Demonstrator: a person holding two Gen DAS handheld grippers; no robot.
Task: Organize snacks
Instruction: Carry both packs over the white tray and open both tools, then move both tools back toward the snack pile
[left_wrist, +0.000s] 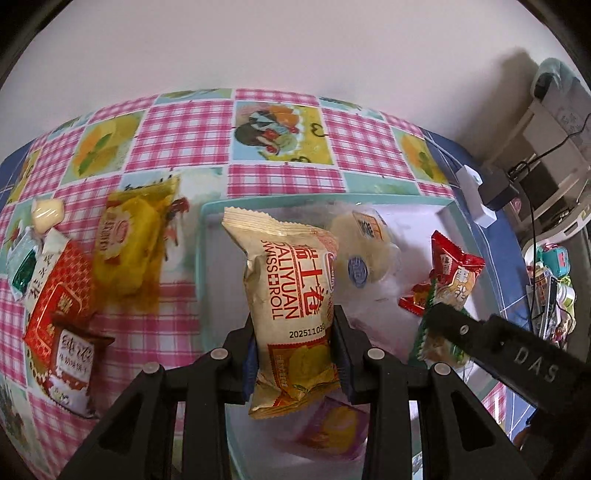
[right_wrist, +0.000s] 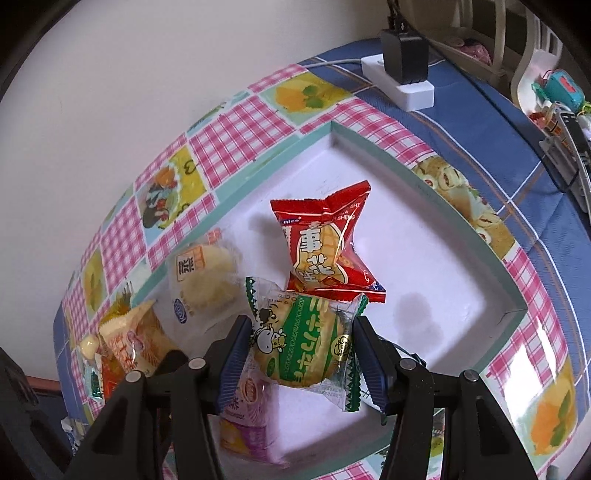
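Placing step: left hand-held gripper (left_wrist: 295, 354) clamps tan Swiss-roll packet (left_wrist: 291, 295), right hand-held gripper (right_wrist: 301, 354) clamps green-white biscuit packet (right_wrist: 306, 343), both over teal-rimmed white tray (right_wrist: 369, 147); next, lower and release.

I hold a beige Swiss roll packet (left_wrist: 291, 306) upright over the white tray (left_wrist: 406, 218), and a green-and-clear biscuit packet (right_wrist: 306, 343) tilted. In the tray lie a crumpled red packet (right_wrist: 325, 243) at twelve o'clock of the biscuit, a pale bun (right_wrist: 201, 284) at ten, and a pink-purple packet (right_wrist: 251, 424) at seven.
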